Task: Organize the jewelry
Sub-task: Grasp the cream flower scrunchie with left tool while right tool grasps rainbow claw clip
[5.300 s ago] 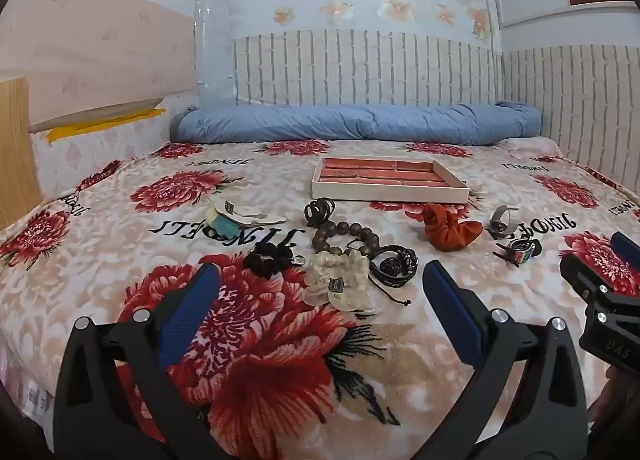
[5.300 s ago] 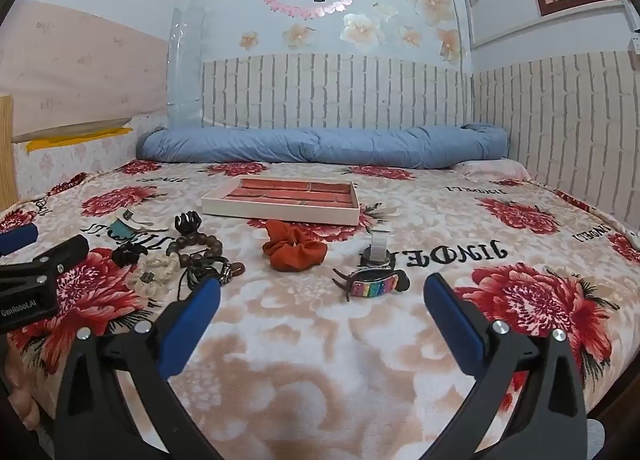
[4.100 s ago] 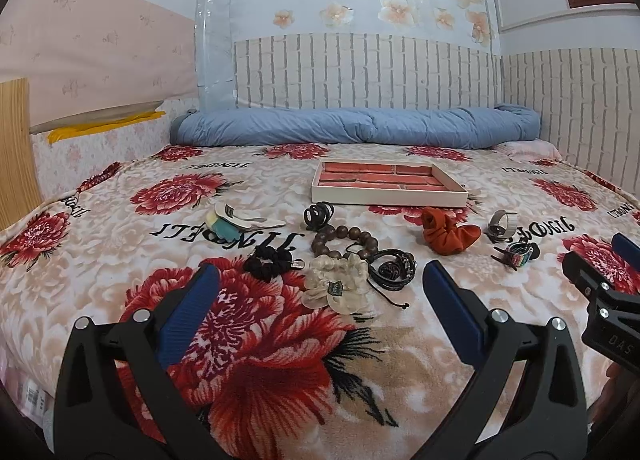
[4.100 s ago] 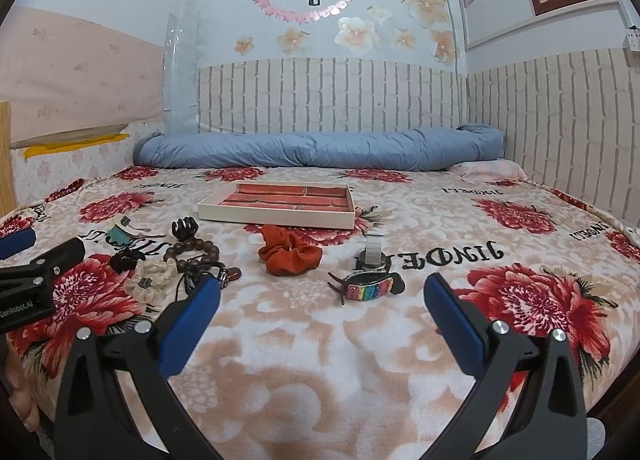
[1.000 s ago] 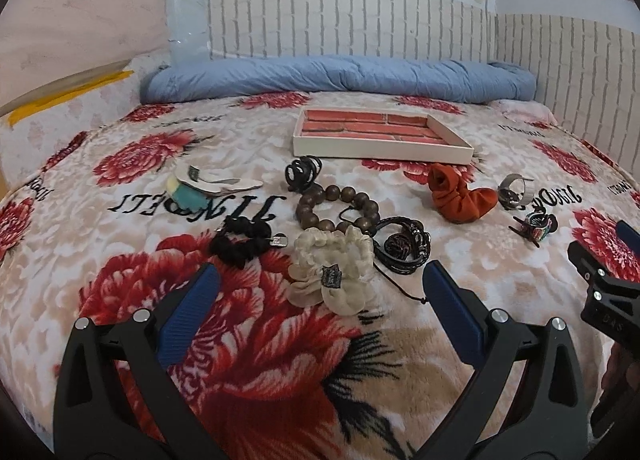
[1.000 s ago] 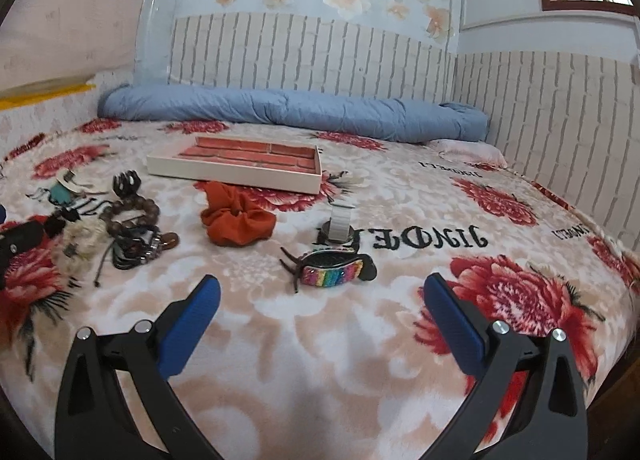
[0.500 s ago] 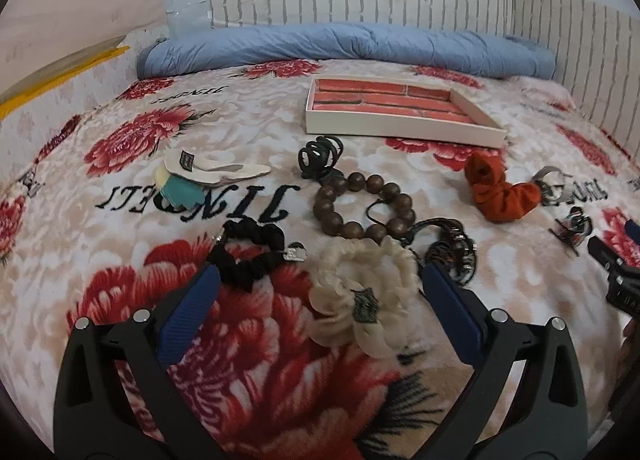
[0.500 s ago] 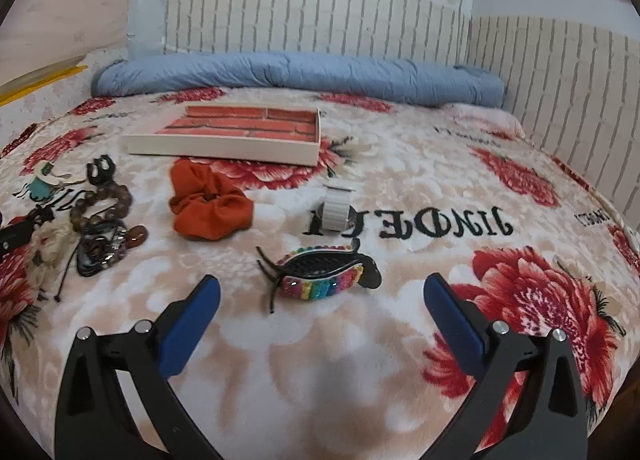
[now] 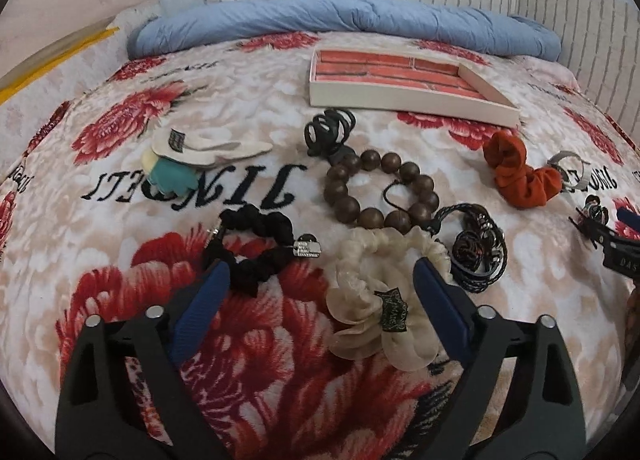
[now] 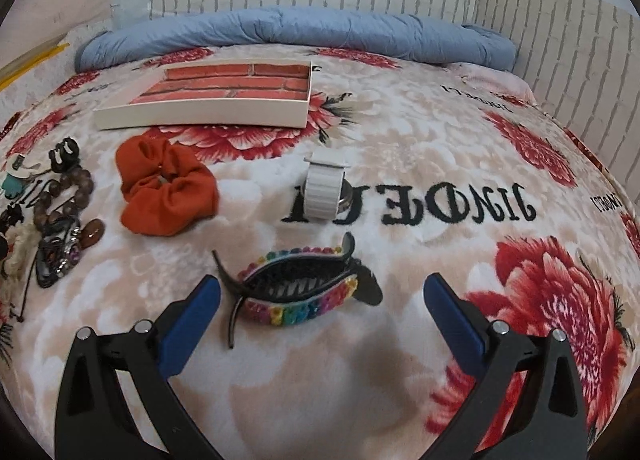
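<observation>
My left gripper (image 9: 320,276) hovers low over the bed, its jaws closing. The cream scrunchie (image 9: 376,300) lies between the blue pads, by the right one, and neither pad presses it. A black scrunchie (image 9: 256,248) lies just beyond the left pad. My right gripper (image 10: 322,286) stands open around the rainbow hair claw (image 10: 304,288) without touching it. Farther back sits the white tray (image 9: 400,100) (image 10: 200,114) with its brick-patterned compartments. In front of the tray lie a wooden bead bracelet (image 9: 376,188), an orange scrunchie (image 10: 168,192) and a white watch band (image 10: 322,192).
A black claw clip (image 9: 330,132), a dark cord bracelet (image 9: 476,248) and cream and teal clips (image 9: 184,160) lie on the floral blanket (image 9: 120,200). A rolled blue quilt (image 10: 288,32) runs along the brick-patterned wall. The right gripper's tip shows at the left view's right edge.
Both grippers moved forward and tipped down toward the bed. The left jaws narrowed around the cream scrunchie. The rainbow hair claw now lies between the right fingers.
</observation>
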### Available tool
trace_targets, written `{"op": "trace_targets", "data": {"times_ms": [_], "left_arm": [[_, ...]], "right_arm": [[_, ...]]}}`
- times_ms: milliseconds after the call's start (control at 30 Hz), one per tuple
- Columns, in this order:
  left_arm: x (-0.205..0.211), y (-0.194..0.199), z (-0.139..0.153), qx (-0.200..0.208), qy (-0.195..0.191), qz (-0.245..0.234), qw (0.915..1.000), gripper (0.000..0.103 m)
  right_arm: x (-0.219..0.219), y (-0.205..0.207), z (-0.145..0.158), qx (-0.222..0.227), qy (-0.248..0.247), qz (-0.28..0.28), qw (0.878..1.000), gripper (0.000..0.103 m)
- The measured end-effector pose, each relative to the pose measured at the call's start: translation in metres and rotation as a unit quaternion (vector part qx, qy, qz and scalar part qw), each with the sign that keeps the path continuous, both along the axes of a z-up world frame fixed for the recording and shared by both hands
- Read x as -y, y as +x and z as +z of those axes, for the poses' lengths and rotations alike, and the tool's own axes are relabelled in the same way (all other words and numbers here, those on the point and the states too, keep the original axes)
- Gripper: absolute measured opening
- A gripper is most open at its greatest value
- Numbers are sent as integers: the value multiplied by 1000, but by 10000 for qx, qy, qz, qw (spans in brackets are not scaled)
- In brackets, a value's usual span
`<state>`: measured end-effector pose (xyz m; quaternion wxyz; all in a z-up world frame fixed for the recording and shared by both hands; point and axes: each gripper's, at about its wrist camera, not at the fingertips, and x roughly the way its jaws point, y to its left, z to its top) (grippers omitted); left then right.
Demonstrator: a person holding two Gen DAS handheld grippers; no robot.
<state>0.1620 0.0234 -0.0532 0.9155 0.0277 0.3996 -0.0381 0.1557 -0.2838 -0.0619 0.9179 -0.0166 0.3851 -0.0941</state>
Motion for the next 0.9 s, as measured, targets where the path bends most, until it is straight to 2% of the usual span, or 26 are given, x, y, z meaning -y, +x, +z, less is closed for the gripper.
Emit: {"op": "trace_targets", "data": {"times_ms": [167,333,400,500,567,633,733,767,900], "left_arm": [[2,8,-7,-228,-12,-54,9997,81],[5,14,-11,-333,-12,-135,9994,77],[5,16,-12,-371,-20,-137,9992,72],[6,16,-12,-365,-26,-197,9991,62],[7,17,-13,-391,6,-246,9989,45],[8,18,-15,-454,-73,-336,9984,36],[6,18,-16,-474,-132,-321,9983,34],[6,18,-15,-474,-135,-307,9983,31],[6,15,-15,-425,-95,-314,9986,22]], "right_arm": [[6,15,-8,-289,176,133,9993,99],[8,17,-10,-299,326,200,9988,99],[10,18,-11,-312,407,216,9984,99],[12,18,-11,-280,488,227,9982,98],[12,17,-11,-262,508,239,9981,96],[10,17,-10,-247,515,293,9979,90],[9,17,-11,-267,494,334,9979,85],[8,17,-11,-261,494,359,9978,82],[6,15,-10,-240,461,381,9979,82]]}}
